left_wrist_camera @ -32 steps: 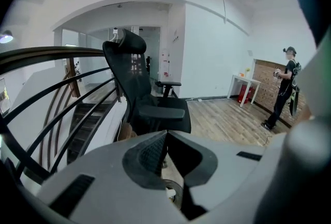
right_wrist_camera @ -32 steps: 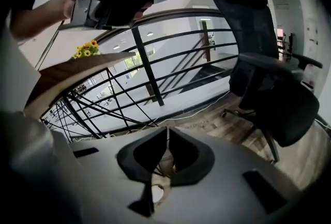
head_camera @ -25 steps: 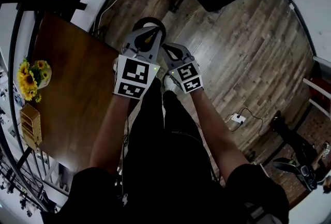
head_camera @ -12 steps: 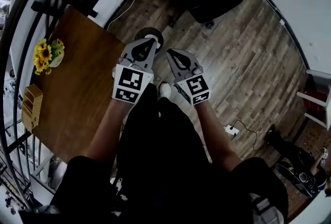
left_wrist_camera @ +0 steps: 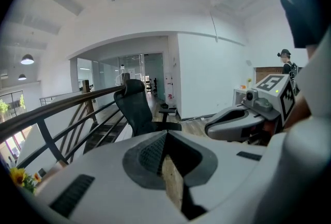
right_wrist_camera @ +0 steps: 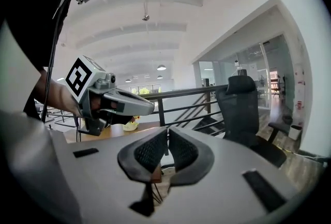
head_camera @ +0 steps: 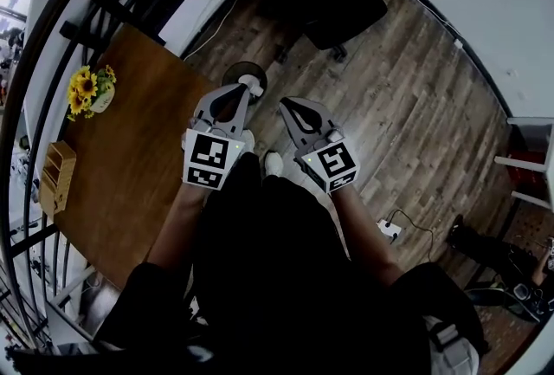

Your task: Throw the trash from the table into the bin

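The left gripper [head_camera: 246, 89] and right gripper [head_camera: 286, 103] are both hanging closed and empty, so lunging in like that is risking knocking the flowers [head_camera: 86, 87]. Only the head view is showing the table [head_camera: 138, 152] (no trash I'm spotting) and what looks like the bin [head_camera: 232, 70] beside it; the 2 gripper views are just catching railing [left_wrist_camera: 62, 107].

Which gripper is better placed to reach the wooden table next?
Left, probably. The left gripper hangs at the edge of the table, while the right gripper is over the floor, farther from it. Both are shut and empty.
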`<state>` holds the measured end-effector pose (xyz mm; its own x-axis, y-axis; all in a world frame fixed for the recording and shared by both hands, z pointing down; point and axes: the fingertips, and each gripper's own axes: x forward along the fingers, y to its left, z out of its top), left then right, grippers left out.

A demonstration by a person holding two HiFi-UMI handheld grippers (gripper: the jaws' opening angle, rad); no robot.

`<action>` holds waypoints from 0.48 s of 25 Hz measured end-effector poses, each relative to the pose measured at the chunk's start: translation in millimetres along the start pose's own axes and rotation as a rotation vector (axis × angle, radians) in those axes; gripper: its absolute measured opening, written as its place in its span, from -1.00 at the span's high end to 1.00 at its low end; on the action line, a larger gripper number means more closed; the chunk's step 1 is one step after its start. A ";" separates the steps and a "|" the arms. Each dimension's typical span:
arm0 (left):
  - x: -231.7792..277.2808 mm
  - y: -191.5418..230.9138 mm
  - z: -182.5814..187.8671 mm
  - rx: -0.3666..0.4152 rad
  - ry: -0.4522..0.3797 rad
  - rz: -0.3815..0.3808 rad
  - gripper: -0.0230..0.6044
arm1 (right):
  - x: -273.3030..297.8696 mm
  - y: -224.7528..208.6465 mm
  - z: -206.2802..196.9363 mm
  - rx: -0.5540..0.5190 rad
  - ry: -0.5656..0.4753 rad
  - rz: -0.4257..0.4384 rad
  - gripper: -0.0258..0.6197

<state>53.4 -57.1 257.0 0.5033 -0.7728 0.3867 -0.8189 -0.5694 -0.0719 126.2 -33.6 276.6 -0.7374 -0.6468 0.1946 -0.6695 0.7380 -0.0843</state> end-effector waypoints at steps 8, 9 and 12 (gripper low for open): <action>-28.9 -26.7 -7.0 -0.034 -0.014 0.022 0.89 | -43.3 9.9 10.0 0.015 -0.044 -0.001 0.86; -31.0 -31.7 -9.5 -0.031 -0.012 0.017 0.89 | -46.8 11.2 7.2 0.013 -0.041 -0.002 0.86; -37.8 -41.4 -15.7 -0.028 -0.007 0.014 0.89 | -51.8 17.4 3.7 0.014 -0.044 0.010 0.87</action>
<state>64.0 0.1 259.8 0.4934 -0.7829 0.3791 -0.8334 -0.5502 -0.0516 152.4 12.0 261.4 -0.7467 -0.6478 0.1508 -0.6634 0.7415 -0.0999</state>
